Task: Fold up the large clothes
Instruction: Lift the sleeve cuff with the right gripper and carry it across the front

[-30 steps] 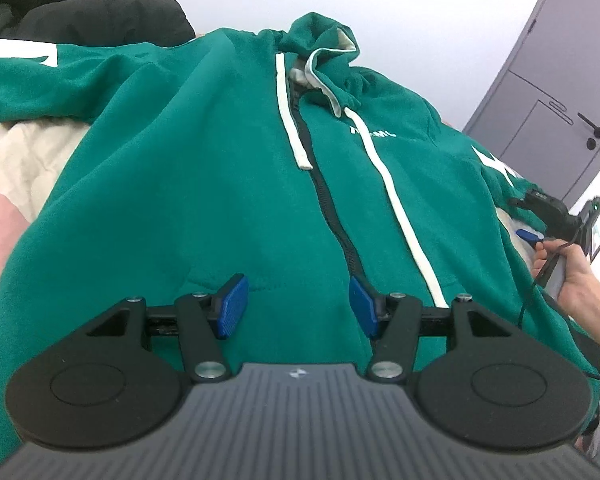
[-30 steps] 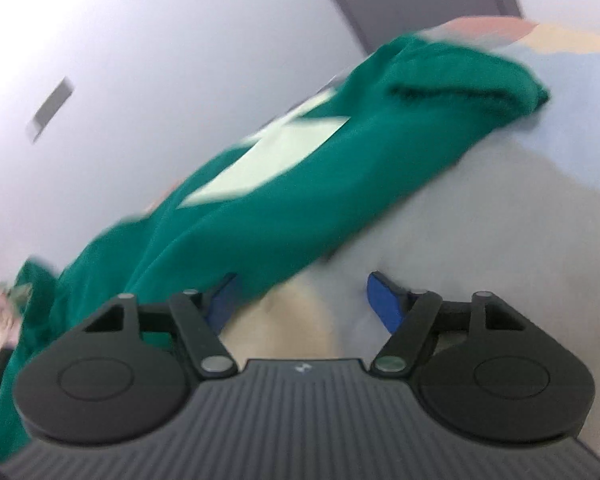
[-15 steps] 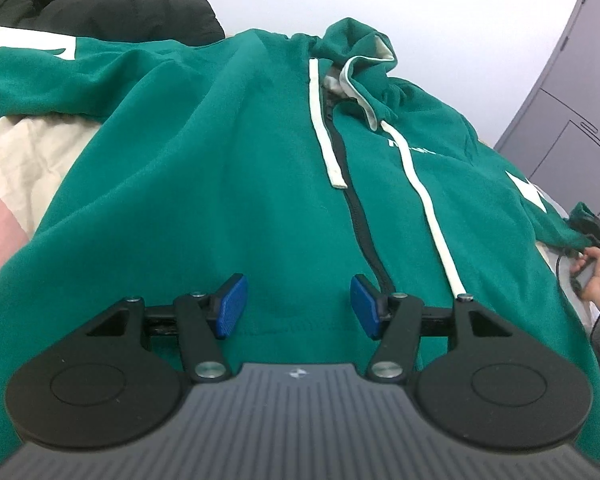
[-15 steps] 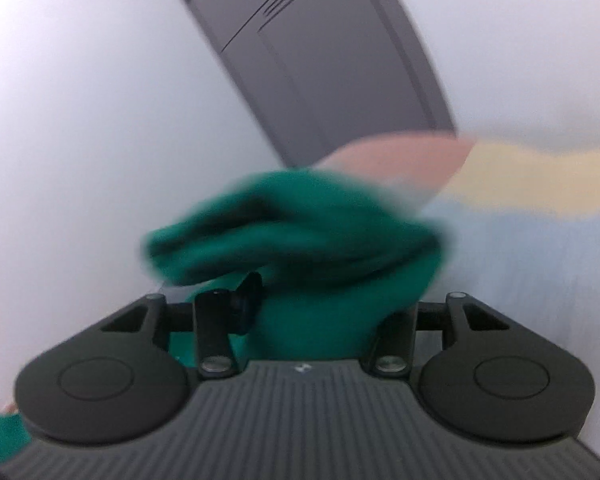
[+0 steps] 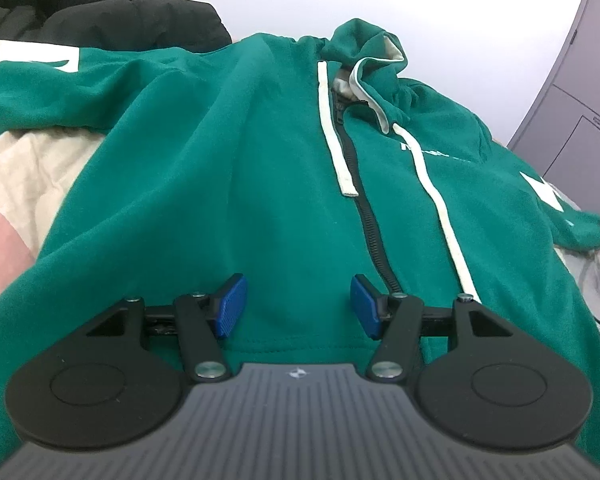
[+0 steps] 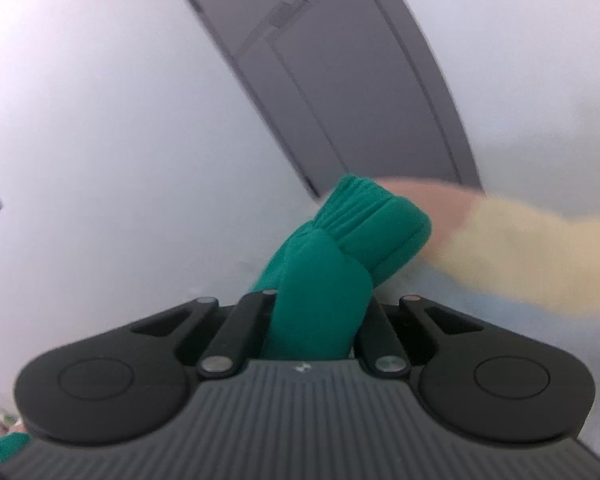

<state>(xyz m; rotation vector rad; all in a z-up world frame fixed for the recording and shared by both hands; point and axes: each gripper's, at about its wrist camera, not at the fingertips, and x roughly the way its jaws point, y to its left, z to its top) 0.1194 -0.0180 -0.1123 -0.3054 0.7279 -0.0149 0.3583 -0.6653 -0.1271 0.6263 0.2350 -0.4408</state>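
Bedding (image 5: 28, 168) in cream and pink lying under my green hoodie (image 5: 228, 168), my left gripper (image 5: 296, 306) hovering wide over its hem, my right gripper (image 6: 312, 320) clamping its cuff (image 6: 364, 220), black jacket (image 5: 100, 16) piled beyond, grey door (image 6: 340, 80) farthest.

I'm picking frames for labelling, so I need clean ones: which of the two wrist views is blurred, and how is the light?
Left wrist view: sharp, evenly lit, no glare; fisheye bulges the green hoodie and bends the door. Right wrist view: the wall, the door and the bedding are smeared, while the cuff clamped in the right gripper is fairly crisp.
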